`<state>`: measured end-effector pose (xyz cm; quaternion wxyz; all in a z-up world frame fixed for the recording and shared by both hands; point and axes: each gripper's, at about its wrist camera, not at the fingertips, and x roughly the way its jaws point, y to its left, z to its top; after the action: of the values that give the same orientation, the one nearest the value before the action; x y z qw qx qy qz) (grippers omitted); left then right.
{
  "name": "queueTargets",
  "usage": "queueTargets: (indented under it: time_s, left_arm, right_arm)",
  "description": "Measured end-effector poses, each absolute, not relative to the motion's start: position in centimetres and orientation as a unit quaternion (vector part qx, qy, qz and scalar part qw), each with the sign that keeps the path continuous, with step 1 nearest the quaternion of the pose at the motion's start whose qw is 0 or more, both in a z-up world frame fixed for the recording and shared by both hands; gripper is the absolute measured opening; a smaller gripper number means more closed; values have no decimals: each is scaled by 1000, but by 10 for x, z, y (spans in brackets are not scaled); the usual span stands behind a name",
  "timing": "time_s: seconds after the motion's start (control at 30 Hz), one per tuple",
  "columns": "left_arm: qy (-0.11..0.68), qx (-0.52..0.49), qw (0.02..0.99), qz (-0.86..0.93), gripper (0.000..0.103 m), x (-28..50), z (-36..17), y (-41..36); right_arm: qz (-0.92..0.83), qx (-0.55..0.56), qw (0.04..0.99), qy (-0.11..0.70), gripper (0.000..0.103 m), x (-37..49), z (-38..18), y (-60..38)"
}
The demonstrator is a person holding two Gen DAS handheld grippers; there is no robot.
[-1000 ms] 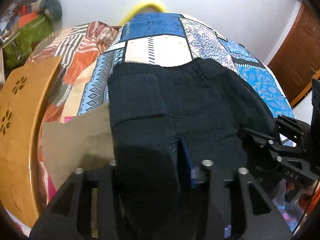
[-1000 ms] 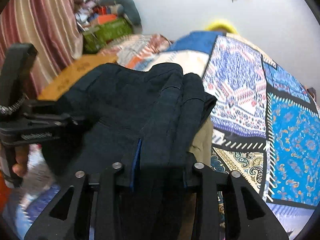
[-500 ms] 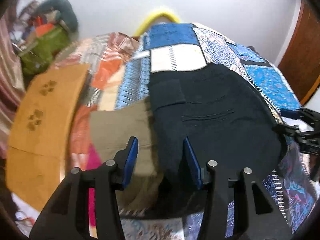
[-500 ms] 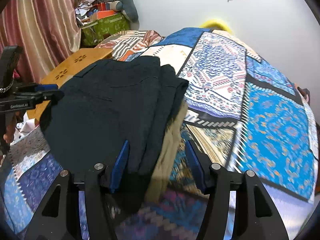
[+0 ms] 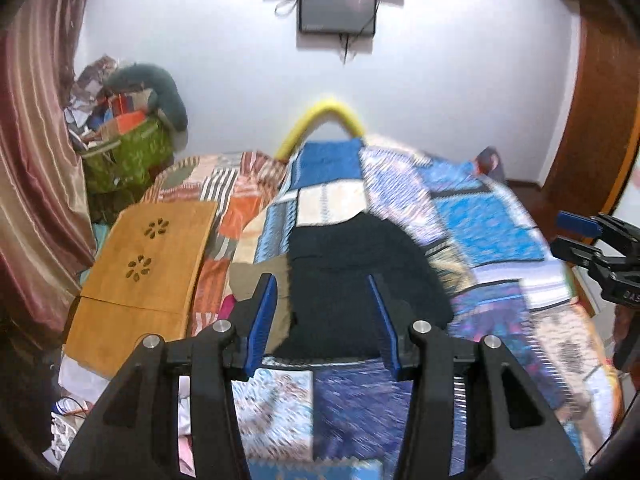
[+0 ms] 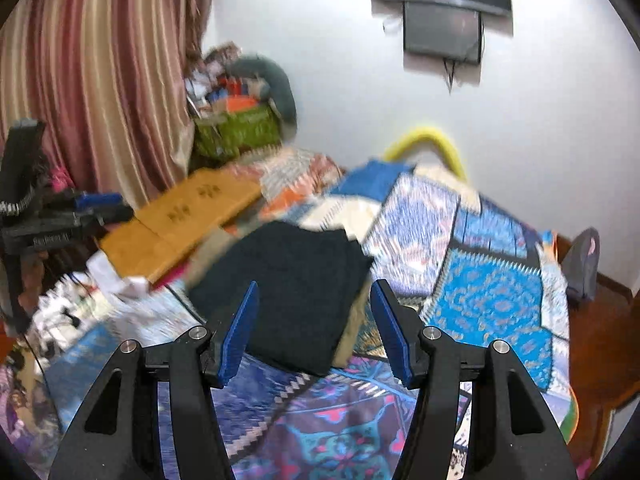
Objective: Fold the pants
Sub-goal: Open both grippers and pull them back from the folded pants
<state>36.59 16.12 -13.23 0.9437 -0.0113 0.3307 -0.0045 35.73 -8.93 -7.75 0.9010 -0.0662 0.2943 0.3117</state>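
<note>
The dark navy pants (image 5: 352,280) lie folded into a compact stack on the patchwork bedspread (image 5: 480,216), partly on top of a folded khaki garment (image 5: 256,280). They also show in the right wrist view (image 6: 292,280). My left gripper (image 5: 324,320) is open and empty, raised well back from the pants. My right gripper (image 6: 316,332) is open and empty, also drawn back above the bed's near end. Each gripper appears at the edge of the other's view: the right one (image 5: 588,240) and the left one (image 6: 84,208).
A wooden lap table (image 5: 148,264) lies left of the pants. A green bag (image 5: 124,160) with clutter stands by the striped curtain (image 5: 32,160). A yellow hoop (image 5: 324,120) is at the bed's far end. A wooden door (image 5: 600,120) is at right.
Both grippers let go of the pants, opened, and pulled back and up away from the folded stack. The pants now rest flat on the bed.
</note>
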Motion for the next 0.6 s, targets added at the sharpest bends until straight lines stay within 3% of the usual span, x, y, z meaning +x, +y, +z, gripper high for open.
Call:
queueTargets:
  time_s: [0.33,0.6]
  left_arm:
    - [205,6,978,-43,47,218,-34,105]
    - [133,5,991,-28,47,131,-11,84]
  right_arm:
    - [351,-40,916,192,54,237,-1,-98]
    - [350,-12,931,104,54,160,17,-108]
